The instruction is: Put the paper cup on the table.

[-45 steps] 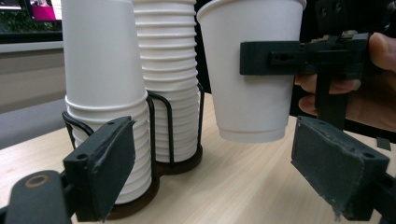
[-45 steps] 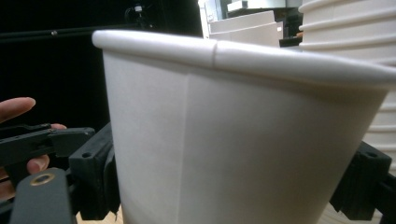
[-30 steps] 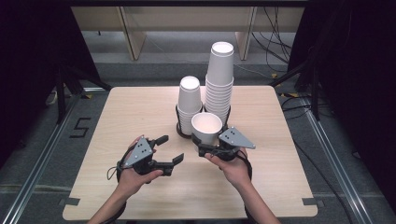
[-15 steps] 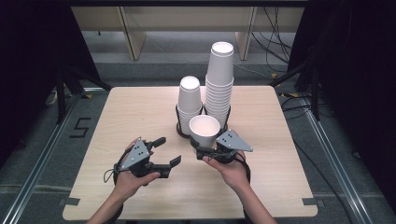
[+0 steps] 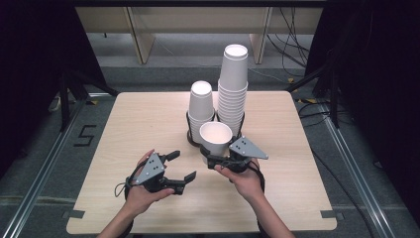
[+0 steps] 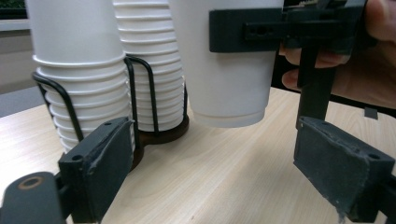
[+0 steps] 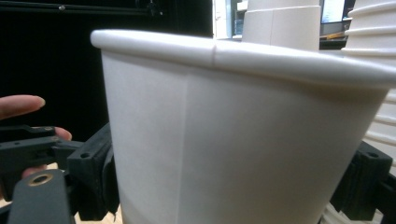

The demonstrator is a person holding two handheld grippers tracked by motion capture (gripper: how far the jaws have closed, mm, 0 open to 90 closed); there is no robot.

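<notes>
My right gripper (image 5: 212,157) is shut on a white paper cup (image 5: 215,137), holding it upright just above the table in front of the cup holder. In the right gripper view the cup (image 7: 224,140) sits between both jaws. My left gripper (image 5: 181,166) is open and empty, a little to the left of the cup and nearer the person. In the left gripper view the held cup (image 6: 229,70) hangs clear of the wood beyond my open left gripper (image 6: 219,177).
A black wire holder (image 5: 190,135) at mid-table carries a short stack of cups (image 5: 201,106) and a taller stack (image 5: 233,84). Both stand right behind the held cup. The wooden table (image 5: 129,124) has bare surface on its left and right.
The right gripper has carried the cup slightly left and toward the person, away from the stacks. The left gripper has drifted a little nearer the person, still open.
</notes>
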